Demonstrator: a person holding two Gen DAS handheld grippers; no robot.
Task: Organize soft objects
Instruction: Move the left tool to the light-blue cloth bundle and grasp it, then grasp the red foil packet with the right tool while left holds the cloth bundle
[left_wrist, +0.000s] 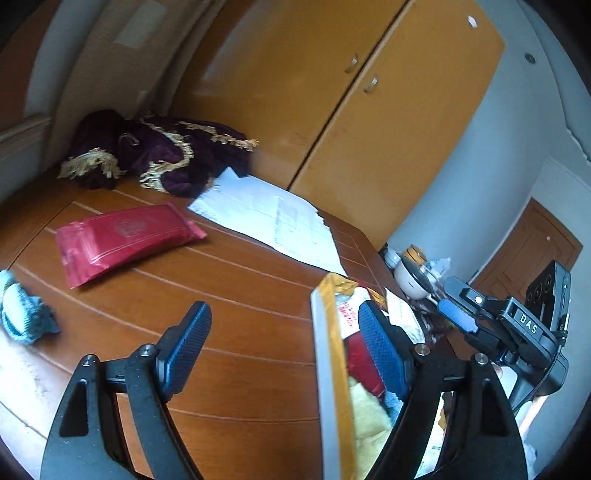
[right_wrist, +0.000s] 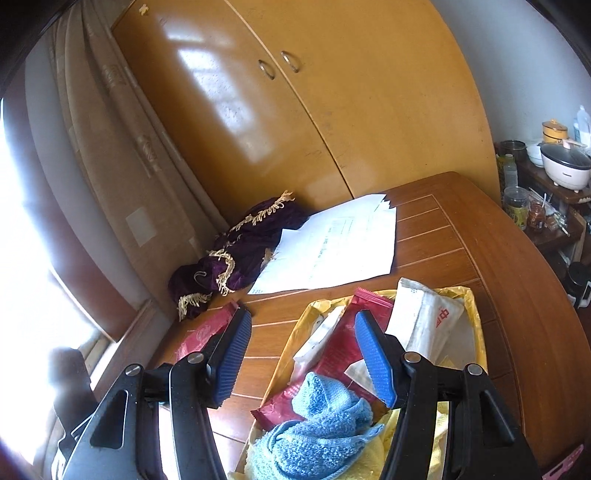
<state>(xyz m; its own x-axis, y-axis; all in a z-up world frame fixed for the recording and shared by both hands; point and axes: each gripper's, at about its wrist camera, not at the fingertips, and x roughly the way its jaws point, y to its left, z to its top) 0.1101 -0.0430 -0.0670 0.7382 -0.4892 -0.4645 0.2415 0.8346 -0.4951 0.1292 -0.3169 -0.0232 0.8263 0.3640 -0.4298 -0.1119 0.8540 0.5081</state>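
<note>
Blue ribbed pads face each other across a wide gap on both tools; I read neither as clamped on anything.

Left gripper (left_wrist: 284, 350): jaws spread apart, held low over the table (left_wrist: 240, 314) and aimed toward the wardrobe (left_wrist: 332, 110). Its left finger hangs over bare wood. Its right finger sits past the rim of the yellow bin (left_wrist: 330, 350), over the contents. I cannot tell whether that pad touches them.

Right gripper (right_wrist: 303, 354): jaws likewise apart, tilted down over the near end of the bin (right_wrist: 476, 325). Its right finger is over the bin; its left finger is outside the rim, over the table (right_wrist: 498, 277).

Soft items, as I see them:
- Blue cloth (right_wrist: 325, 417), crumpled in the bin on a yellow cloth (right_wrist: 258, 461), directly below the right gripper.
- Red packs (right_wrist: 343, 347) and a white pack (right_wrist: 424, 321), also in the bin.
- One red pack (left_wrist: 125, 240) lying flat on the table, outside the bin, ahead of the left gripper.
- A teal cloth (left_wrist: 22, 310) at the table's left edge.
- Purple fringed fabric (left_wrist: 159, 155) bunched at the far edge, touching the white papers (left_wrist: 269, 218).
</note>
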